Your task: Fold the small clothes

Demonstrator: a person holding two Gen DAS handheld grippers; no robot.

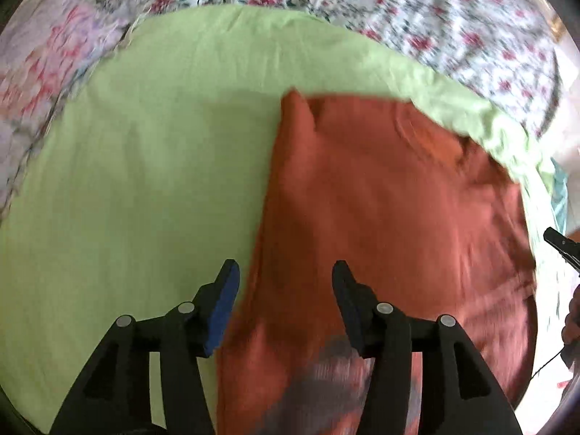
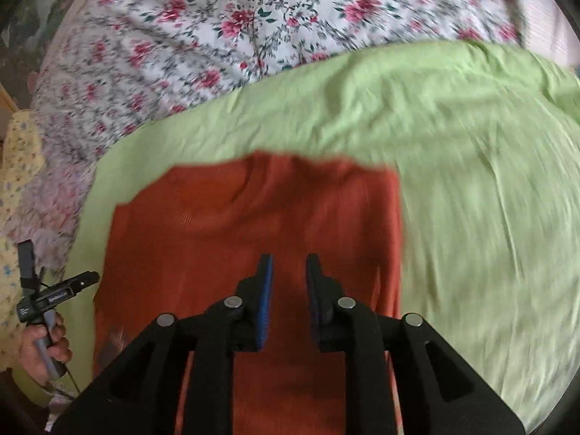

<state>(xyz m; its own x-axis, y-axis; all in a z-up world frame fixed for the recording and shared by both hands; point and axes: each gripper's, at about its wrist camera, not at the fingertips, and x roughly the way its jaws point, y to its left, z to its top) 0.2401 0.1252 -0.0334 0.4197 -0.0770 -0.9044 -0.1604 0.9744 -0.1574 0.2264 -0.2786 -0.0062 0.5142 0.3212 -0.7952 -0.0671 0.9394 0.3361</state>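
Note:
A rust-orange small shirt lies flat on a light green cloth, its neckline at the far end. My left gripper hangs open above the shirt's left edge, with nothing between its fingers. My right gripper hovers over the middle of the shirt, its jaws a narrow gap apart and empty. A dark blurred print shows on the shirt's near part. In the right wrist view the left gripper appears at the far left, held by a hand.
A white floral bedspread lies beyond and around the green cloth. A yellow patterned sleeve runs along the left edge. A tip of the other gripper pokes in at the right edge. The picture is motion-blurred.

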